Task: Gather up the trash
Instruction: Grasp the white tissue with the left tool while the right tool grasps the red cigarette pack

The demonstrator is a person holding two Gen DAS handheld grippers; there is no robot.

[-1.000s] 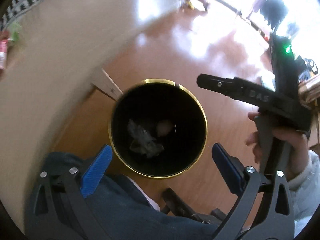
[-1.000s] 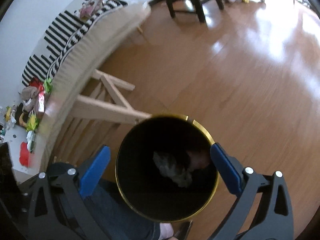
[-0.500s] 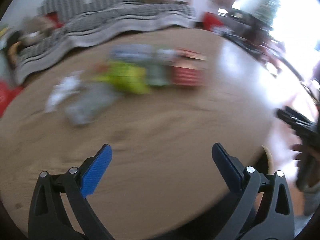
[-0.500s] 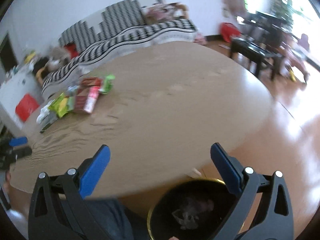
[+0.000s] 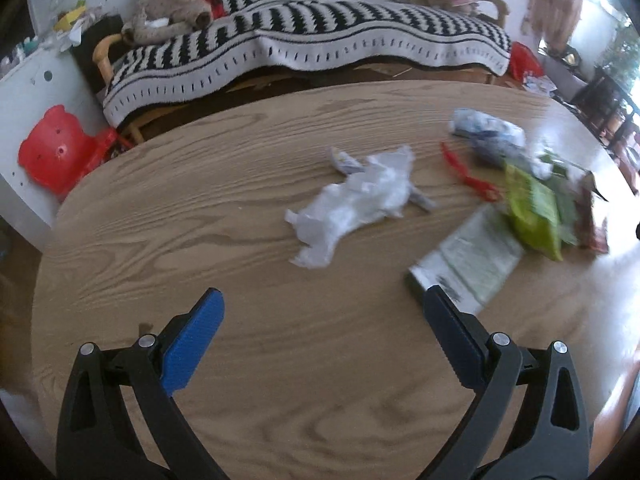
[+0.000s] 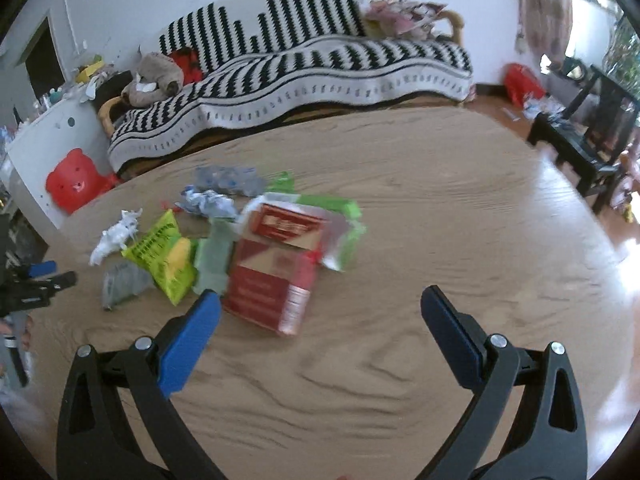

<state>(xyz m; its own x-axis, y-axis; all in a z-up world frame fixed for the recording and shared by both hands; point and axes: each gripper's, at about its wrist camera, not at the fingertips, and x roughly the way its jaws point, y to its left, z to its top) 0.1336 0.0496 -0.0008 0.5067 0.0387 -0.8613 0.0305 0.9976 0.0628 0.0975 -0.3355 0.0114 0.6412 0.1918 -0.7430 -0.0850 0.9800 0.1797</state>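
Note:
Trash lies on the oval wooden table (image 5: pixel 260 360). In the left wrist view a crumpled white tissue (image 5: pixel 356 204) lies ahead of my open, empty left gripper (image 5: pixel 320 324), with a grey-green flat packet (image 5: pixel 472 260), a yellow-green bag (image 5: pixel 532 212), a red strip (image 5: pixel 468 176) and a crumpled blue-white wrapper (image 5: pixel 488 138) to the right. In the right wrist view my open, empty right gripper (image 6: pixel 320 316) hovers just in front of a red carton (image 6: pixel 276 272). Left of it lie the yellow-green bag (image 6: pixel 168 256), the tissue (image 6: pixel 116 236) and green wrappers (image 6: pixel 332 216). The left gripper (image 6: pixel 40 276) shows at the far left.
A sofa with a black-and-white striped blanket (image 5: pixel 320 32) stands behind the table (image 6: pixel 440 240). A red bear-shaped stool (image 5: pixel 56 152) and a white cabinet (image 6: pixel 52 148) stand at the left. Dark chairs (image 6: pixel 584 140) stand at the right. The bin is out of view.
Both grippers have swung up from over the black gold-rimmed bin to face the tabletop trash. Both stay open and empty.

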